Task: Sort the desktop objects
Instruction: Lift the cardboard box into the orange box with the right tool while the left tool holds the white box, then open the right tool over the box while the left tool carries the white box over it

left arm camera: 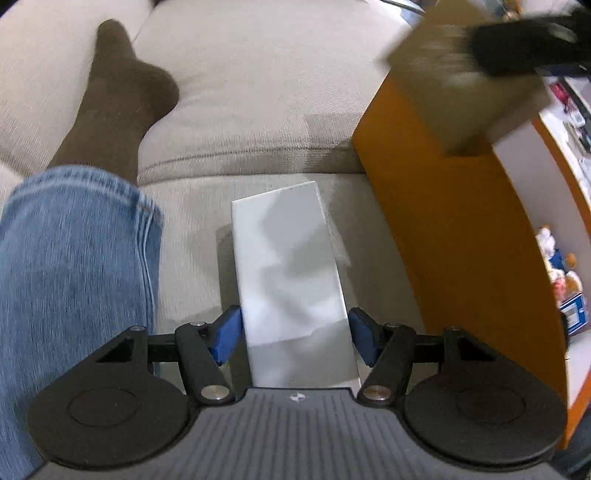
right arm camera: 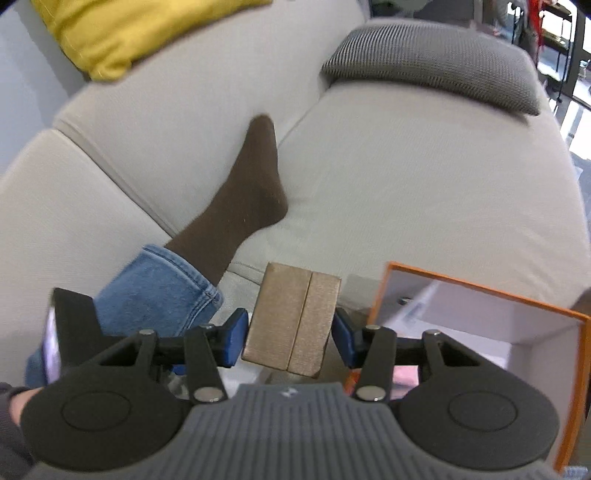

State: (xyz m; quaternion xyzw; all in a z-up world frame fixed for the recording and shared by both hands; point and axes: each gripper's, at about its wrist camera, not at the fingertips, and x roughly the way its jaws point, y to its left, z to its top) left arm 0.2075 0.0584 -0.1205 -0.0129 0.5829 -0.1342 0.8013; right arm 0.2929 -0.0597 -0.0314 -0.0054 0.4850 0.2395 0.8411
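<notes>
In the left wrist view my left gripper (left arm camera: 294,338) is shut on a flat white box (left arm camera: 288,273), held over the beige sofa. In the right wrist view my right gripper (right arm camera: 290,334) is shut on a brown cardboard box (right arm camera: 295,314), just left of the orange storage box (right arm camera: 476,325). The cardboard box (left arm camera: 465,74) and the right gripper also show blurred at the top right of the left wrist view, above the orange box (left arm camera: 454,221). Small items lie inside the orange box, unclear.
A person's leg in blue jeans (left arm camera: 74,277) and a brown sock (right arm camera: 243,195) rests on the beige sofa (right arm camera: 406,184). A yellow cushion (right arm camera: 122,33) and a grey cushion (right arm camera: 436,62) lie at the back.
</notes>
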